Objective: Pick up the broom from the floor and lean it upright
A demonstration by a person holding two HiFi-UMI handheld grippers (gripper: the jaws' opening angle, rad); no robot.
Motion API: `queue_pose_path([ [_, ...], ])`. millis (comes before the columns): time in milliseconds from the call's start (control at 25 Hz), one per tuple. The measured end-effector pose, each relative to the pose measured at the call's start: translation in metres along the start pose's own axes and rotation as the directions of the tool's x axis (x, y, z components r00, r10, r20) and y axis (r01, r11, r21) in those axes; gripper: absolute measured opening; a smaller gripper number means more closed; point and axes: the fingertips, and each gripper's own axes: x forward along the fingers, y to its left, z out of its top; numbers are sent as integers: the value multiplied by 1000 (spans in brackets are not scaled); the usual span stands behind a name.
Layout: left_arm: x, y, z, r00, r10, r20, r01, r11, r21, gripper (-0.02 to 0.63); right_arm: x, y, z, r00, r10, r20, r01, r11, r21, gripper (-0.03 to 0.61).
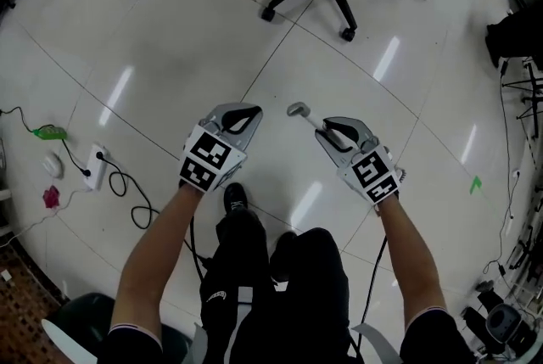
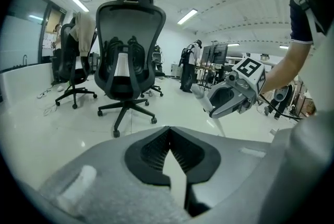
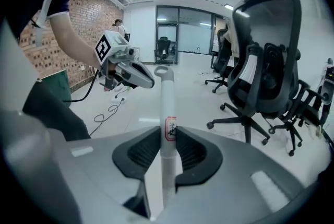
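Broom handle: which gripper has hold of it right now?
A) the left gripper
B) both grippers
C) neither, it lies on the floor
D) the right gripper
D: in the right gripper view, the right gripper has its jaws closed on the white broom handle, which runs up between them. The left gripper has its jaws together with nothing between them.

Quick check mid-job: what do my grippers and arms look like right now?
Both the left gripper and right gripper are light grey shells with black ribbed lining inside the jaws. Each carries a white cube with black square markers, and a black cable runs back from each. The arms are bare below short dark sleeves edged with thin white stripes.
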Motion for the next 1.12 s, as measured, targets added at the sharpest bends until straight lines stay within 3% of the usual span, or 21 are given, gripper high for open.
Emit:
queue_pose_path([
  [240, -35, -25, 109, 999, -37, 3, 37, 995, 89, 0, -103, -38, 76, 994, -99, 48, 98, 994, 38, 92],
  [480, -69, -32, 186, 996, -76, 42, 74, 996, 45, 0, -160, -65, 132, 971, -232, 52, 224, 967, 121, 89],
  [760, -81, -42, 257, 987, -153, 46, 148, 985, 85, 0, -207, -122, 170, 901, -430, 62, 394, 868, 303, 91],
  [960, -76, -37, 299, 987, -145, 66, 140, 987, 78, 0, -217, -149, 192, 866, -494, 82, 424, 811, 404, 92],
  [1120, -62, -29, 332, 992, -108, 62, 104, 992, 66, 0, -209, -176, 200, 859, -505, 89, 410, 781, 472, 92],
])
